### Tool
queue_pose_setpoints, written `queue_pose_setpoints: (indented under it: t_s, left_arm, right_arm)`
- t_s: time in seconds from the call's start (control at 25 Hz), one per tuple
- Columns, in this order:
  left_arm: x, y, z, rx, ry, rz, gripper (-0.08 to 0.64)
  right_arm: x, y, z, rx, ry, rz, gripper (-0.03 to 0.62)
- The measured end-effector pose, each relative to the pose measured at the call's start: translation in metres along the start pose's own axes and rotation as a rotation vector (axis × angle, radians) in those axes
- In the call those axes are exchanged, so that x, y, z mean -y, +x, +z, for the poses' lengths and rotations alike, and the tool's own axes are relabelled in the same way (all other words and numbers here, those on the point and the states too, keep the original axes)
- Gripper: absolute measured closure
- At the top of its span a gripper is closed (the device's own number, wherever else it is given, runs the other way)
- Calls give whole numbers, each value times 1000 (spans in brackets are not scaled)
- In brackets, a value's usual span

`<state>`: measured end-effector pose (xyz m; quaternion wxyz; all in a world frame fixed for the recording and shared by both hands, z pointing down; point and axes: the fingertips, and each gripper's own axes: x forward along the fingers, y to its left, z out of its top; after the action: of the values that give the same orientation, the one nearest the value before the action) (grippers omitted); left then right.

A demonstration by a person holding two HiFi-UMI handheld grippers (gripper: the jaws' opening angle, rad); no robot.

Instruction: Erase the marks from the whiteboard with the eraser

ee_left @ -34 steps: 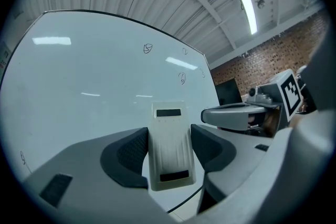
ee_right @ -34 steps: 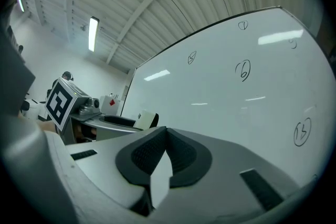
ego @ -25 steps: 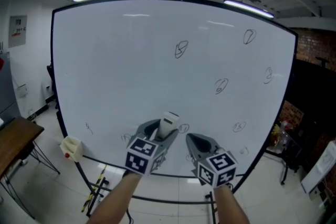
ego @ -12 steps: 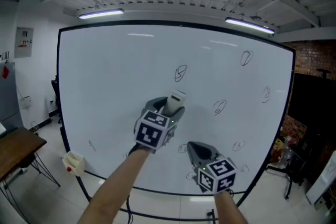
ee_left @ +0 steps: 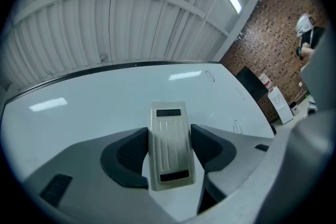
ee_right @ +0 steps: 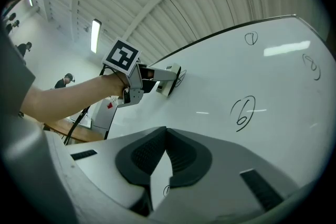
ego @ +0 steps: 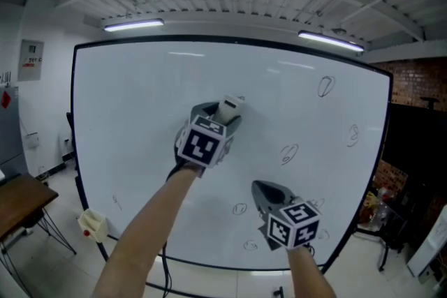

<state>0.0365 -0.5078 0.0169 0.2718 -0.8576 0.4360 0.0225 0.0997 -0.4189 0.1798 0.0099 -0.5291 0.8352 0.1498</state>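
Observation:
A large whiteboard (ego: pixel 140 122) fills the head view. My left gripper (ego: pixel 223 116) is shut on a pale grey eraser (ego: pixel 230 107) and holds it against the middle of the board, over a scribble of which only an edge (ee_right: pixel 180 77) shows. The eraser (ee_left: pixel 169 144) sits lengthwise between both pads in the left gripper view. Black marks remain at the upper right (ego: pixel 325 86), right (ego: pixel 353 135), centre (ego: pixel 288 152) and bottom (ego: pixel 239 208). My right gripper (ego: pixel 262 187) hangs lower right, shut on nothing, short of the board; its pads (ee_right: pixel 152 152) touch.
A white object with a red part (ego: pixel 92 223) hangs at the board's lower left corner. A wooden table (ego: pixel 21 202) stands at the left, a dark brick wall (ego: pixel 419 80) at the right. People (ee_right: pixel 65 80) stand far off in the room behind.
My left gripper has carried the eraser up from the board's lower edge to its middle, onto the scribble there. The head view has tilted upward. The right gripper stayed low.

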Motion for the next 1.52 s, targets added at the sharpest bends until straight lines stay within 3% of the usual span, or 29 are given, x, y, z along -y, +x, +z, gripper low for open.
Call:
queue_pose_setpoints:
  t_s: [0.56, 0.88, 1.16, 1.36, 1.52]
  left_arm:
    - [-17, 20, 26, 4, 48, 66, 302]
    - [11, 29, 23, 11, 73, 94, 304]
    - [69, 42, 14, 27, 65, 14, 304]
    - [65, 40, 14, 16, 53, -38, 301]
    - [41, 33, 10, 8, 45, 6, 301]
  right_arm:
    - [16, -3, -7, -1, 2, 7, 600]
    - [23, -11, -15, 16, 27, -7, 600]
    - [29, -18, -22, 24, 47, -34, 600]
    - [32, -18, -14, 34, 44, -41, 600]
    - [24, -15, -13, 31, 29, -31, 600]
